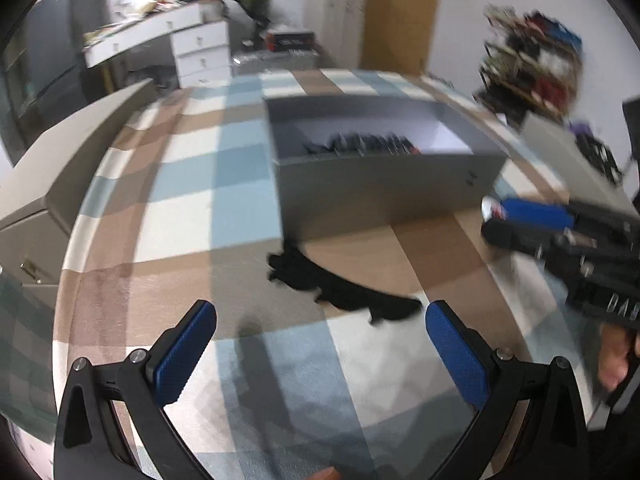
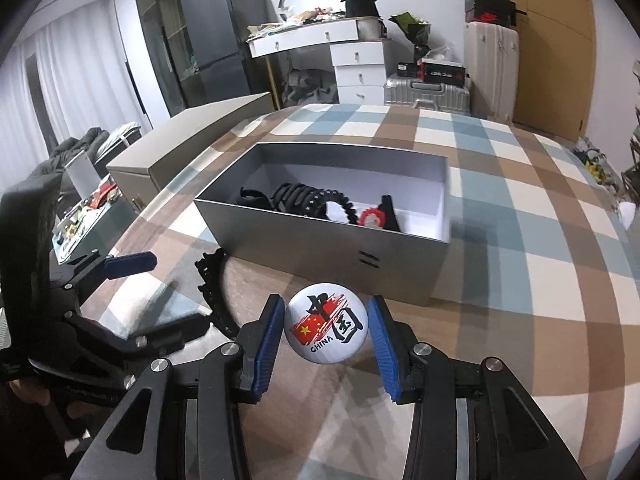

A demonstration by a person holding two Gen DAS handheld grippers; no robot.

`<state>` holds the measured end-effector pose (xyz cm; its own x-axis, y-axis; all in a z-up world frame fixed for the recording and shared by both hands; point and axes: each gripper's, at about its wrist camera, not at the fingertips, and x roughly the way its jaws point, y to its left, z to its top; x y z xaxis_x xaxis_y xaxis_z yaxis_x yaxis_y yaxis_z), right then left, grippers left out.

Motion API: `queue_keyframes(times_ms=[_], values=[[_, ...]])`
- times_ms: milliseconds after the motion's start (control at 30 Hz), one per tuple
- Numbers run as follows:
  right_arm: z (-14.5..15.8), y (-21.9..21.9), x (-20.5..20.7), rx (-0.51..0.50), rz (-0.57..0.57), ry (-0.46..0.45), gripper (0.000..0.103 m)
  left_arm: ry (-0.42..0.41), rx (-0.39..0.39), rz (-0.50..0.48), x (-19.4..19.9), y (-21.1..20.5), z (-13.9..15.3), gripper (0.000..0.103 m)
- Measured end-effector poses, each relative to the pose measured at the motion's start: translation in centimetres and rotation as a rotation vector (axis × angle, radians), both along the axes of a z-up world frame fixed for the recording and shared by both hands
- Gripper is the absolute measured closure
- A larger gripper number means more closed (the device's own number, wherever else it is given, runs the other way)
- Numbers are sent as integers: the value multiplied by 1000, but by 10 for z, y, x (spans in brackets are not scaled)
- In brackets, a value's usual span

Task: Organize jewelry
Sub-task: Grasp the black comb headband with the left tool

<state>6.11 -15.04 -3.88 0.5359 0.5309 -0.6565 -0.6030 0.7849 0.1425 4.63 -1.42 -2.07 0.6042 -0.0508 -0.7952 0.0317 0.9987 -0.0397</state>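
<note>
My right gripper (image 2: 327,325) is shut on a round white badge (image 2: 326,322) printed with a red flag and "CHINA", held just in front of the open grey box (image 2: 320,240). Inside the box lie black bracelets (image 2: 298,198) and a red-and-white piece (image 2: 372,218). A black bracelet (image 2: 212,292) rests on the checked cloth near the box's front left corner. In the left wrist view that bracelet (image 1: 344,288) lies just ahead of my left gripper (image 1: 320,346), which is open and holds nothing. The right gripper (image 1: 504,218) with the badge (image 1: 493,208) shows edge-on at the right.
The box's grey lid (image 2: 180,148) lies off the table's left edge, on a lower surface. A glass side table (image 2: 80,220) with small clutter stands further left. A hand (image 1: 612,360) grips the right tool's handle. Checked cloth (image 2: 520,240) stretches right of the box.
</note>
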Motion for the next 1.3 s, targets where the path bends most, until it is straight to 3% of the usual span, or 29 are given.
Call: queue_keyframes(times_ms=[267,467,867,1000,1300], values=[[2,-18,2,20,-18,-4,61,84,30,-91,18,-4,-11,1],[2,-29,3,46,-30,0,61,90,59,-146,26,-11,-10,1],[-1,-39,5,70,-36,17,61,88,56,-149,35,-10,-11,2],[0,-40,5,71,-39,14,61,63,56,-181,30,-14,-9,14],[2,-37,3,71,-30,6,61,14,89,-205,15,-21,4,15]])
